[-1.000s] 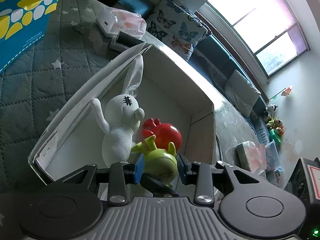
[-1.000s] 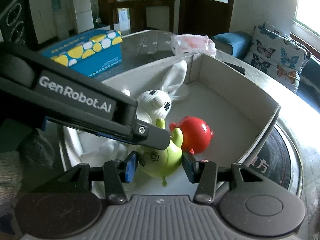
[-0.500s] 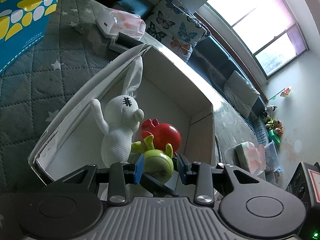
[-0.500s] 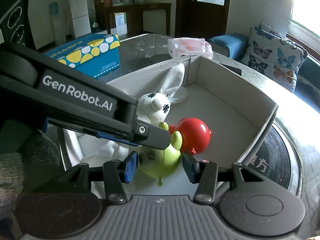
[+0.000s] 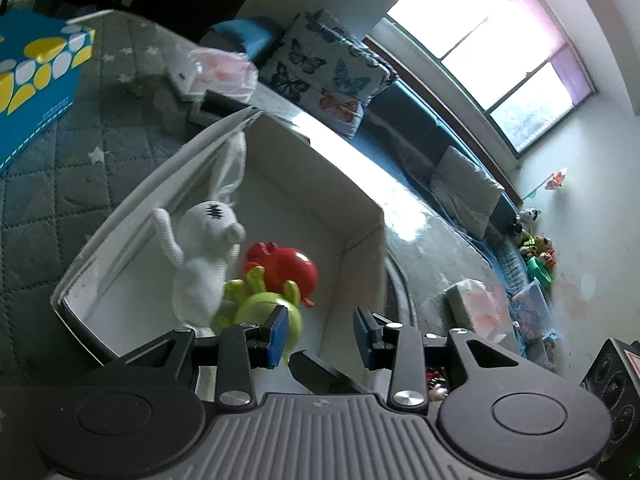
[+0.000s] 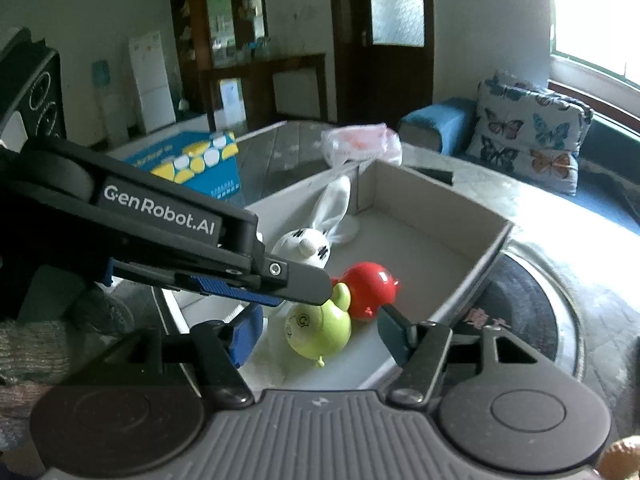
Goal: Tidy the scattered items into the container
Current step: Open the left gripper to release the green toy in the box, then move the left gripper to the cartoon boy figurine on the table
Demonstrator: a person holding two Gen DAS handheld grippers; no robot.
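A white cardboard box (image 5: pixel 348 196) (image 6: pixel 424 196) holds a white knitted rabbit (image 5: pixel 204 248) (image 6: pixel 308 244), a red round toy (image 5: pixel 292 272) (image 6: pixel 372 288) and a green toy with ears (image 5: pixel 260 308) (image 6: pixel 320 330). The green toy lies on the box floor against the red one. My right gripper (image 6: pixel 320 336) hovers over it with its jaws opening; the pads stand clear of the toy on both sides. My left gripper (image 5: pixel 322 336) is open with nothing between its fingers, and the green toy shows behind its left pad. In the right wrist view its fingertip reaches to the green toy's ear.
A blue tissue box with yellow spots (image 5: pixel 32 80) (image 6: pixel 192 164) and a plastic-wrapped pack (image 5: pixel 216 72) (image 6: pixel 360 144) lie on the grey quilted cover beyond the box. A butterfly cushion (image 5: pixel 324 72) sits on the sofa. A black speaker (image 5: pixel 616 376) stands at the right.
The right jaws have spread apart and let go of the green toy, which now rests in the box. Both grippers have drawn back and up a little.
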